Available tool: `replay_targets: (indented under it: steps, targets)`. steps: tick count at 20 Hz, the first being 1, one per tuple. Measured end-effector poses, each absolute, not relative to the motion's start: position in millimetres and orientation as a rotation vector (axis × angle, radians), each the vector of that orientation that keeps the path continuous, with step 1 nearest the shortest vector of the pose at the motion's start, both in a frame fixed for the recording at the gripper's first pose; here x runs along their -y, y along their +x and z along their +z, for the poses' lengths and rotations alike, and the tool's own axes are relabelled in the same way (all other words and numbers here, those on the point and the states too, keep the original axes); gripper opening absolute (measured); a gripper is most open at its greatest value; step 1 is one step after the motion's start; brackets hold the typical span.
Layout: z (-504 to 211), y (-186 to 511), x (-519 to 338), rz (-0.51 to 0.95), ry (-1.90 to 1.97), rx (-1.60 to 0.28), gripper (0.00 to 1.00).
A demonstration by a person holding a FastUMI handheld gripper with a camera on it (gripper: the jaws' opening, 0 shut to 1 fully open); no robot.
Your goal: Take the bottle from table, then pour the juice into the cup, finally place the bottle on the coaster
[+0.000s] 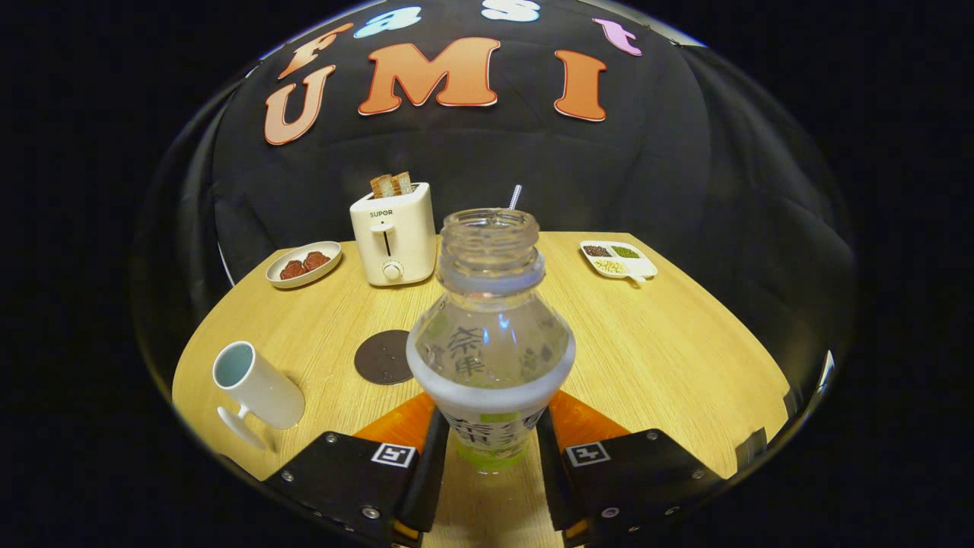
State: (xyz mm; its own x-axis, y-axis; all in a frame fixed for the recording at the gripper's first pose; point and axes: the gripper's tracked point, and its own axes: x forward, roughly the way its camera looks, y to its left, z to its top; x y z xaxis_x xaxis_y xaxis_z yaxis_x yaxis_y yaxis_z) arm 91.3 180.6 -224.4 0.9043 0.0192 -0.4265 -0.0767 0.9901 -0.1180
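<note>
A clear, uncapped plastic bottle (491,335) with a white and green label stands upright between my two fingers, which press on its lower body from both sides. My gripper (491,438) is shut on the bottle. A white cup (255,388) with a handle and a pale blue inside stands on the table to the left of the fingers. A dark round coaster (383,356) lies flat just left of the bottle and beyond the left finger, partly hidden by the bottle's shoulder.
A cream toaster (392,236) holding toast stands at the back behind the bottle. A small plate (303,264) with dark snacks sits to its left. A white divided dish (618,259) of grains lies at the back right. The wooden table (685,358) ends close on either side.
</note>
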Motion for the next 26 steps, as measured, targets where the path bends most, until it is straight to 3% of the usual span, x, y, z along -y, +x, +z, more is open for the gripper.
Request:
replay_targets:
  steps: [11,26]
  targets:
    - [-155,63,-221,-0.032,-0.482,-0.354,0.57]
    - [-156,63,-310,-0.023,-1.163,-0.255,0.57]
